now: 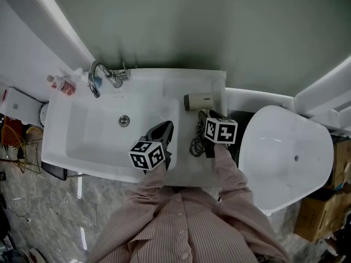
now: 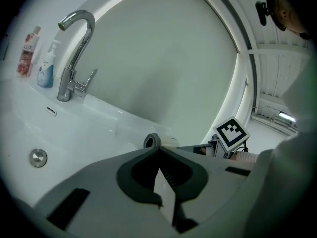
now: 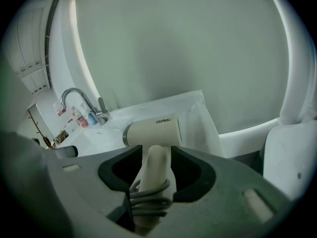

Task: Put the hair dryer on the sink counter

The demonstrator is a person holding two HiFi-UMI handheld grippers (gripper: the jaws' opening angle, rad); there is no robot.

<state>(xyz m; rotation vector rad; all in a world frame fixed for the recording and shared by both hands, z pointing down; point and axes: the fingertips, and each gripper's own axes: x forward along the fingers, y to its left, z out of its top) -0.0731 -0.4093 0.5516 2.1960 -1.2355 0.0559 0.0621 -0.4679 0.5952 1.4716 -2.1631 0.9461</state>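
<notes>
Both jaws of right gripper (image 3: 156,147) wide apart — hair dryer (image 3: 151,131) handle between them.

hair dryer (image 1: 198,100): 1 | faucet (image 1: 101,76): 1 | bottles (image 2: 27,52): 2 (beside faucet)

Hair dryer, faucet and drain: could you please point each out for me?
hair dryer (image 1: 200,101), head view, on its barrel.
faucet (image 2: 65,86), left gripper view, on its upright body.
drain (image 1: 124,120), head view, on its metal cap.
</notes>
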